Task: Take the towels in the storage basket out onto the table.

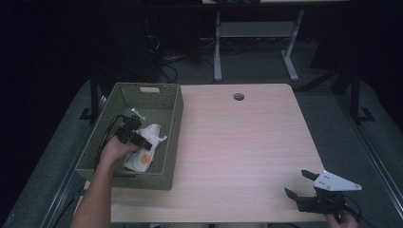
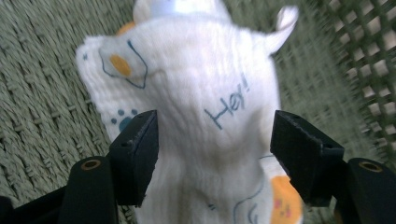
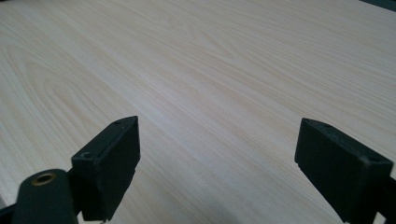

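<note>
A white knitted cloth [image 1: 151, 133] printed with "Hey!", paw marks and orange spots lies inside a green woven basket [image 1: 177, 111] at the table's left. My left gripper [image 1: 144, 142] reaches down into the basket over it. In the left gripper view the cloth [image 2: 201, 70] runs between the two black jaws of my left gripper [image 2: 215, 126], which stand apart on either side of it without pinching it. My right gripper [image 1: 298, 183] rests near the table's front right corner, jaws wide apart. In its own view my right gripper [image 3: 217, 126] has only bare wood [image 3: 210, 60] between the jaws.
The light wooden table [image 1: 237, 137] has a round cable hole [image 1: 238, 96] near its far edge. A small white item [image 1: 137, 113] lies deeper in the basket. The basket's woven floor [image 2: 42, 93] and lattice wall [image 2: 364, 51] surround the cloth. Desk legs [image 1: 217, 52] stand beyond the table.
</note>
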Available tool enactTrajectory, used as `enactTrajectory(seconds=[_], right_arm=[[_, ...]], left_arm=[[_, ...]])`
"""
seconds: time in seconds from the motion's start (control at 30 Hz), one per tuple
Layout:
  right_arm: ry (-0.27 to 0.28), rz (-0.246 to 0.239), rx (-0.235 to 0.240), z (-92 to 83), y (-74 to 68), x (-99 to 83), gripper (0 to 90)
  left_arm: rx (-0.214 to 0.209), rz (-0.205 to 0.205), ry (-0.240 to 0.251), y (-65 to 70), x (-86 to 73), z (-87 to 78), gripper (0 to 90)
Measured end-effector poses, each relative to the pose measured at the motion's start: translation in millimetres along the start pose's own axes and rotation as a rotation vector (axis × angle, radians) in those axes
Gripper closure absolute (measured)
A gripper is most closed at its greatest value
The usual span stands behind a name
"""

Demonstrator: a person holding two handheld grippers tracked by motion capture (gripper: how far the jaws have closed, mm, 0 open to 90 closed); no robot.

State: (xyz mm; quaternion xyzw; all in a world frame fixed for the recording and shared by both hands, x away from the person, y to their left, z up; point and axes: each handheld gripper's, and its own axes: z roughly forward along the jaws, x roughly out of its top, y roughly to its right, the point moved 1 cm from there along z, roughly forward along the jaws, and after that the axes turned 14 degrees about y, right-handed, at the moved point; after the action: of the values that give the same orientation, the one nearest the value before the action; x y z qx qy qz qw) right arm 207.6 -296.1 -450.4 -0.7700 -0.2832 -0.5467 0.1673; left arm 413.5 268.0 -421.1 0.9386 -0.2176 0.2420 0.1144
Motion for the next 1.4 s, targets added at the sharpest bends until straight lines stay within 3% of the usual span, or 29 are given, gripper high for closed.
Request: enactTrajectory(seconds=[0.3, 0.5, 0.67, 0.77, 1.1, 1.4], right_arm=[[0.012, -0.001, 0.002, -0.2, -1.9, 1.3, 13.9], [0.012, -0.008, 0.002, -0.2, -4.0, 2.7, 13.9], [0.009, -0.007, 0.006, 0.7, -5.0, 2.4, 13.8], [0.009, -0.009, 0.005, 0.6, -5.2, 2.6, 13.8], [0.004, -0.006, 0.003, 2.6, -4.1, 2.0, 13.9], [0.005, -0.008, -0.006, -0.2, -2.0, 2.2, 13.8]], left_arm=[[0.041, 0.045, -0.080, 7.9, -1.9, 15.4, 42.2], [0.046, 0.033, -0.063, 7.8, -4.2, 15.1, 47.6], [0.059, 0.041, -0.062, 6.8, -5.1, 13.5, 59.2], [0.038, 0.042, -0.063, 7.6, -5.0, 13.7, 69.6], [0.019, 0.028, -0.059, 7.1, -5.2, 11.5, 74.7], [-0.008, 0.011, -0.014, 2.5, -6.4, 1.4, 76.6]])
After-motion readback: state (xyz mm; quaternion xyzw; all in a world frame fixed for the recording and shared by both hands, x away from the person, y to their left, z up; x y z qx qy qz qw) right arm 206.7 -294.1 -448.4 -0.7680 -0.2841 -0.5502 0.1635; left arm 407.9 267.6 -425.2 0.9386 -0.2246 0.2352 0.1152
